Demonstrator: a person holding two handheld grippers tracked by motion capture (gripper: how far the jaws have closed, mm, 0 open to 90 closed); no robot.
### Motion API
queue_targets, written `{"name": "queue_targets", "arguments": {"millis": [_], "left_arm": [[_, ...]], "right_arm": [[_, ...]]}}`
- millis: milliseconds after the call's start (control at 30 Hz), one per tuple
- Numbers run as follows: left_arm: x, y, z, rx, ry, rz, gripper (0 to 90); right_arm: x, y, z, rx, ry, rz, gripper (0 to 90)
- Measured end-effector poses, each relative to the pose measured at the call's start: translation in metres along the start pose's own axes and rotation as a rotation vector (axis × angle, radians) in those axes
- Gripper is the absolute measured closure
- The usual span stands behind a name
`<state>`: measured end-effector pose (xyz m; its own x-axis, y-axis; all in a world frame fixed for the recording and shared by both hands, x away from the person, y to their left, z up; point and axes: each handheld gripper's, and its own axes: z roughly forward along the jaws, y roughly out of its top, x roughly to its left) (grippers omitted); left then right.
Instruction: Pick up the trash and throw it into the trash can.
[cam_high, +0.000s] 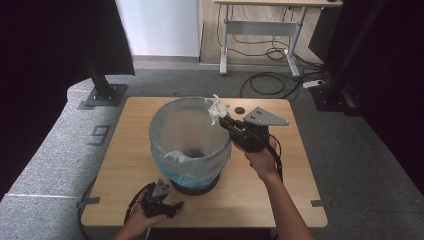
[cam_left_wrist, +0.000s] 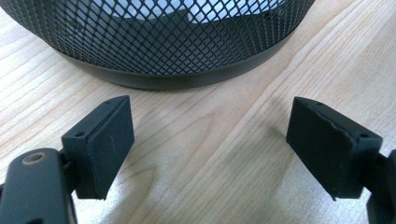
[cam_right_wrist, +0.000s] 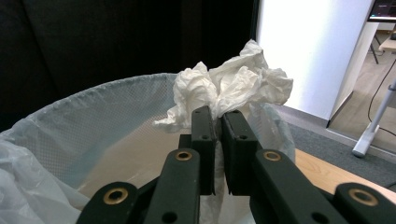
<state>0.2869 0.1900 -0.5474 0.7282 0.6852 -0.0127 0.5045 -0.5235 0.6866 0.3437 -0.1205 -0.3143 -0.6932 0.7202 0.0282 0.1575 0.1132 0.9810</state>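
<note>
So the right gripper (cam_high: 223, 121) is clamped on a crumpled tissue (cam_high: 216, 107) right over the bin (cam_high: 190, 145) rim, just needs dropping; left gripper (cam_high: 170, 206) sits open on the table (cam_high: 280, 190)

Crumpled white paper (cam_right_wrist: 233, 86), black metal mesh bin (cam_left_wrist: 163, 42), pale wood-grain table (cam_left_wrist: 224, 140).

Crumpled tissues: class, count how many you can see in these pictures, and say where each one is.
1. The crumpled tissue is pinched in the right gripper above the bin's rim. Others may lie hidden inside.
</note>
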Motion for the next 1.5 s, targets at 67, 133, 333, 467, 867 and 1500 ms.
{"name": "queue_targets", "arguments": {"millis": [67, 133, 333, 467, 867, 1500], "left_arm": [[0.000, 0.000, 0.000, 0.000, 0.000, 0.000, 15.0], [0.000, 0.000, 0.000, 0.000, 0.000, 0.000, 15.0], [0.000, 0.000, 0.000, 0.000, -0.001, 0.001, 15.0], [0.000, 0.000, 0.000, 0.000, -0.002, 0.001, 15.0], [0.000, 0.000, 0.000, 0.001, -0.003, 0.003, 15.0], [-0.001, 0.000, 0.000, -0.005, -0.003, -0.003, 15.0]], "right_arm": [[0.001, 0.000, 0.003, 0.000, 0.003, 0.001, 83.4], [0.004, 0.002, 0.006, 0.001, 0.011, -0.002, 83.3], [0.008, 0.004, 0.012, 0.003, 0.022, -0.010, 82.7], [0.012, 0.004, 0.019, 0.009, 0.031, -0.012, 82.0], [0.014, -0.003, 0.023, 0.028, -0.002, -0.019, 37.4], [-0.010, -0.040, -0.039, -0.011, -0.066, 0.037, 35.9]]}}
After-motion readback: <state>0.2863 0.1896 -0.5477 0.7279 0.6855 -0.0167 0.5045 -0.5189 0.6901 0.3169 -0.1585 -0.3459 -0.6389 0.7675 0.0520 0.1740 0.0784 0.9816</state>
